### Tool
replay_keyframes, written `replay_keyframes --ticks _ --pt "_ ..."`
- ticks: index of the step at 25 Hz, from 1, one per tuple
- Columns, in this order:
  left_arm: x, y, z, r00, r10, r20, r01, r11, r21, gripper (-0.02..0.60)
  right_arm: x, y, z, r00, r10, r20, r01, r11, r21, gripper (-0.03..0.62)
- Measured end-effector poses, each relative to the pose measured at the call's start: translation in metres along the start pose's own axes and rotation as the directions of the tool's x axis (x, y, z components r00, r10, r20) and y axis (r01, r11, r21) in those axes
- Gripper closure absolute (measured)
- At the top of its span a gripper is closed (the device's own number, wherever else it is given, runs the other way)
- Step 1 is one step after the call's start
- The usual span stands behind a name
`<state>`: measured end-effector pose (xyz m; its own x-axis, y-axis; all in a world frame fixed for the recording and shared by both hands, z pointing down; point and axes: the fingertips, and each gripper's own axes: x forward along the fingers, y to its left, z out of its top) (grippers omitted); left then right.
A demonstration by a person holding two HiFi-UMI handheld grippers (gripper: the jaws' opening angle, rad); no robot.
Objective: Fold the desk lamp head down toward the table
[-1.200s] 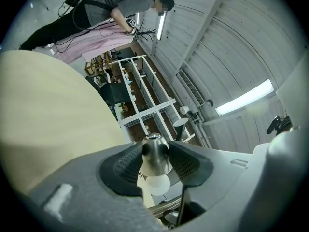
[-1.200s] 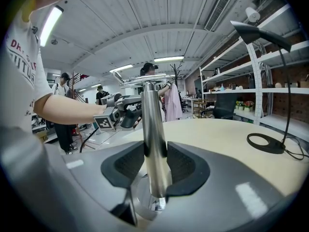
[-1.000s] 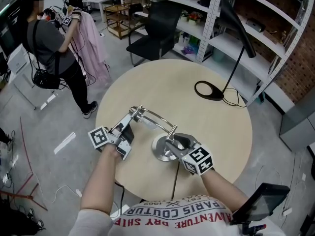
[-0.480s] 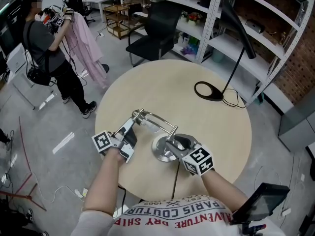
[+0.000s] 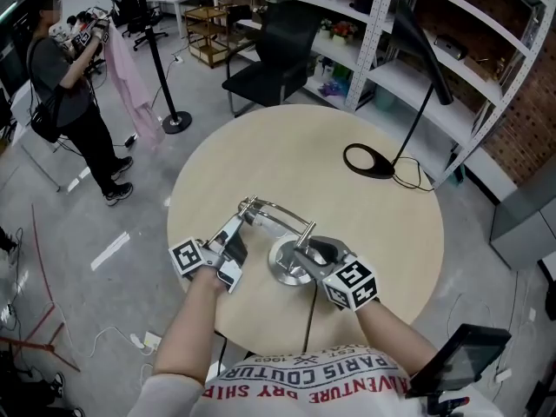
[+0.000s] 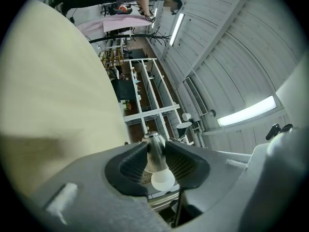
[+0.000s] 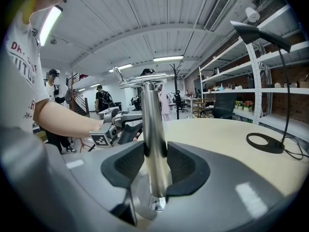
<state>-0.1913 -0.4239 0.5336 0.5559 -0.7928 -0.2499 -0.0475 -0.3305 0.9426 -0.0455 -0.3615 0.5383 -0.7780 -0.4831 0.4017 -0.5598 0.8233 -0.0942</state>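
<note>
A chrome desk lamp stands on the round table (image 5: 347, 224) on a round base (image 5: 280, 272), with a thin arm (image 5: 282, 208) reaching left to its head (image 5: 252, 216). My left gripper (image 5: 237, 227) has the lamp head (image 6: 154, 151) between its pads, the white bulb (image 6: 162, 180) pointing back at the camera. Its jaws are closing and both pads touch the chrome socket. My right gripper (image 5: 306, 252) is shut on the upright post (image 7: 153, 129) just above the base. The left gripper (image 7: 120, 125) also shows in the right gripper view, beyond the post.
A tall black desk lamp (image 5: 417, 68) stands at the table's far right on a ring base (image 5: 369, 159). A cord (image 5: 308, 320) runs off the near edge. Shelving (image 5: 469, 68) and a black chair (image 5: 274, 46) are behind. A person (image 5: 61, 85) stands far left by a coat stand (image 5: 161, 68).
My left gripper has shifted slightly toward me and rolled a little, its jaws narrowing on the lamp head. The right gripper has held still. The background person has moved left with the pink garment.
</note>
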Motion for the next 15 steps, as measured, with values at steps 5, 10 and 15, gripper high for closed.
replay_keyframes --ticks 5,10,15 --pt "-0.002 0.01 -0.011 1.0 0.009 -0.003 -0.009 1.0 0.0 0.492 -0.003 -0.002 -0.004 1.0 -0.001 0.007 0.001 1.0 0.0 0.451" --pt "-0.005 0.018 -0.028 1.0 0.015 -0.001 -0.015 1.0 -0.008 0.514 -0.008 -0.004 -0.013 1.0 -0.004 0.011 0.004 1.0 -0.003 0.451" --pt "-0.007 0.022 -0.034 1.0 0.022 0.002 -0.022 1.0 -0.017 0.525 -0.008 -0.004 -0.012 1.0 -0.009 0.014 0.009 1.0 -0.003 0.451"
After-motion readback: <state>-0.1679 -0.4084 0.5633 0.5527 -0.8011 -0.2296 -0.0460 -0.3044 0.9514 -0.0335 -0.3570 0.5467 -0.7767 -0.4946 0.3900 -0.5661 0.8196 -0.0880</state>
